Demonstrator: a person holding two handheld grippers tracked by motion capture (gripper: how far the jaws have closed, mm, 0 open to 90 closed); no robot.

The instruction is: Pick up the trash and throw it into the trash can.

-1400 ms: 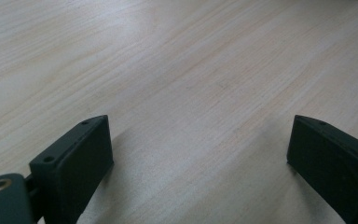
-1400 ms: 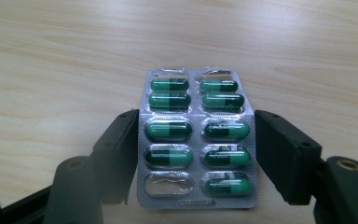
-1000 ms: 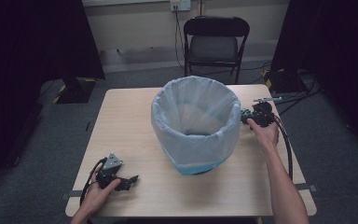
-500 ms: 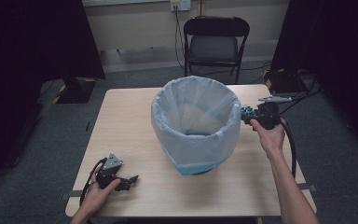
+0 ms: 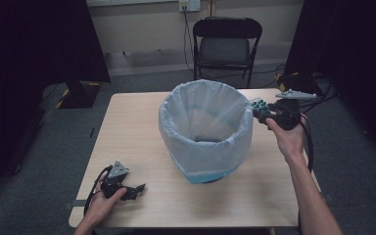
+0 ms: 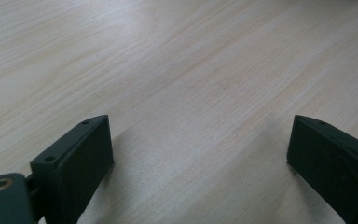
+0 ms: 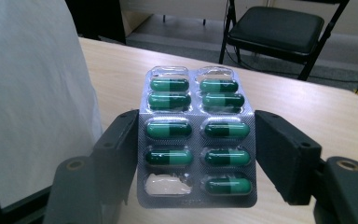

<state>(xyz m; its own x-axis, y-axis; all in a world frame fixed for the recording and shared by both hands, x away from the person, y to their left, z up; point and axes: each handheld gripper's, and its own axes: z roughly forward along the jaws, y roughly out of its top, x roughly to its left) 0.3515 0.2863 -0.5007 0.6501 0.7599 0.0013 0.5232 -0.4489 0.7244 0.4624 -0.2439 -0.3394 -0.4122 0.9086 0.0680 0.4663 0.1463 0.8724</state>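
Observation:
A silver blister pack [image 7: 196,140] of green capsules, one pocket torn empty, is clamped between the jaws of my right gripper [image 7: 196,161]. From above, that gripper [image 5: 263,110] is lifted off the table beside the right rim of the bin [image 5: 205,128], with the blister pack [image 5: 258,104] at its tip. The bin is blue, lined with a pale translucent bag. My left gripper [image 5: 138,187] rests on the table near the front left corner, its jaws spread wide over bare wood [image 6: 200,140] with nothing between them.
The light wooden table [image 5: 137,127] holds the bin at its centre. A black folding chair [image 5: 225,46] stands beyond the far edge. Cables and dark curtains lie around the table on the grey floor.
My right gripper has risen off the table with the blister pack and moved slightly right, away from the bin's rim. The left gripper has stayed put.

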